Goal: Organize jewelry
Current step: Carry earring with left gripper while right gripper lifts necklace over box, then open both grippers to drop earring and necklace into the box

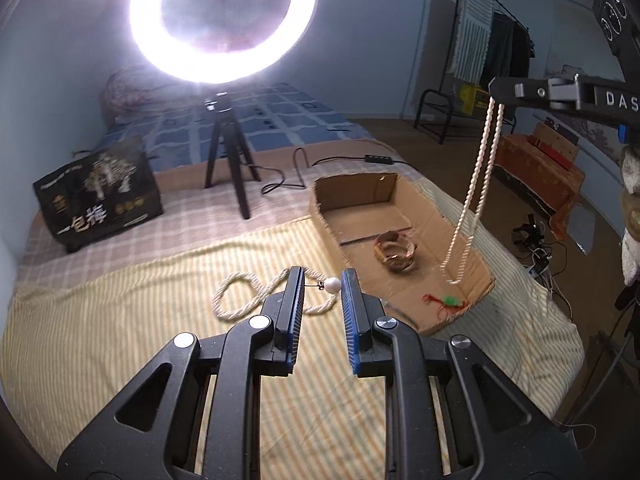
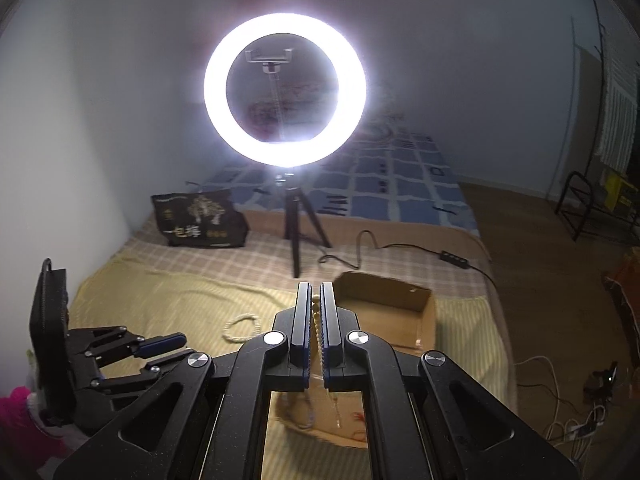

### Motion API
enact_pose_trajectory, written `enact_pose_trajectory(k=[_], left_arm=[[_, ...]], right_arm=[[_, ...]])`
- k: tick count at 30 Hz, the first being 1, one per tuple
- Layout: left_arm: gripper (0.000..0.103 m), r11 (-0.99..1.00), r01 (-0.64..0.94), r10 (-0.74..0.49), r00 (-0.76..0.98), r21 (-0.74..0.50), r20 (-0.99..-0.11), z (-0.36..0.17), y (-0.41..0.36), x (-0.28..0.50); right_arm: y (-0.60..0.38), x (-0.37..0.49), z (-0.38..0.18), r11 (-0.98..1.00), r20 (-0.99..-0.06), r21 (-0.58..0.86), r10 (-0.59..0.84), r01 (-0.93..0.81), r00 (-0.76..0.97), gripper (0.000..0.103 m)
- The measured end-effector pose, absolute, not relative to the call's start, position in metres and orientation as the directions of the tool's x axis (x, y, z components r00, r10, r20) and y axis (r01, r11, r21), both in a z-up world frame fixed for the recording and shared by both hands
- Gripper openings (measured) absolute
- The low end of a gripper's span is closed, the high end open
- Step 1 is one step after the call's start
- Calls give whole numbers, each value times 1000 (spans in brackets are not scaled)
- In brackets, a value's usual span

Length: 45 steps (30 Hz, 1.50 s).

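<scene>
My left gripper point(image 1: 322, 280) is open above the striped bed cover; a white pearl earring point(image 1: 331, 285) sits between its fingertips, its pin against the left finger. A cream twisted necklace point(image 1: 244, 296) lies coiled on the cover just beyond. My right gripper point(image 2: 315, 300) is shut on a cream bead necklace point(image 1: 474, 184), which hangs from it over the open cardboard box point(image 1: 352, 196). In the box lie a brown woven bracelet point(image 1: 396, 254) and a red and green trinket point(image 1: 448, 302). The left gripper also shows at the lower left of the right wrist view point(image 2: 160, 348).
A ring light point(image 1: 224, 20) on a black tripod point(image 1: 228, 160) stands on the bed behind the box, its cable point(image 1: 296, 168) trailing right. A black printed bag point(image 1: 98, 192) sits at the back left. The bed edge drops to the floor at the right.
</scene>
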<state>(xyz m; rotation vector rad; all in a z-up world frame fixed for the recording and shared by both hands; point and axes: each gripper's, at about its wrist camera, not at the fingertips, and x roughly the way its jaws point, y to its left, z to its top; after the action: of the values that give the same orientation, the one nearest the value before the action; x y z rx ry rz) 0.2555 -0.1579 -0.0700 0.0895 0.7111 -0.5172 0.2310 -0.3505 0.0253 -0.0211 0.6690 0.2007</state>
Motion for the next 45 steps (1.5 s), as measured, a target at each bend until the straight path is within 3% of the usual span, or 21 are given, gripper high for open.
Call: enact_pose_trajectory(k=[16,45], left_arm=[[18,853,518,-421,608,-65,-673,-93,-229,308],[18,866,490,-375,515,-94,-771,-146,-259,360]], right_arm=[[-397,240,-27,989,-671,64,143,-135,728,2],[-417,243,-124,982,-779,153,188,-109,598,2]])
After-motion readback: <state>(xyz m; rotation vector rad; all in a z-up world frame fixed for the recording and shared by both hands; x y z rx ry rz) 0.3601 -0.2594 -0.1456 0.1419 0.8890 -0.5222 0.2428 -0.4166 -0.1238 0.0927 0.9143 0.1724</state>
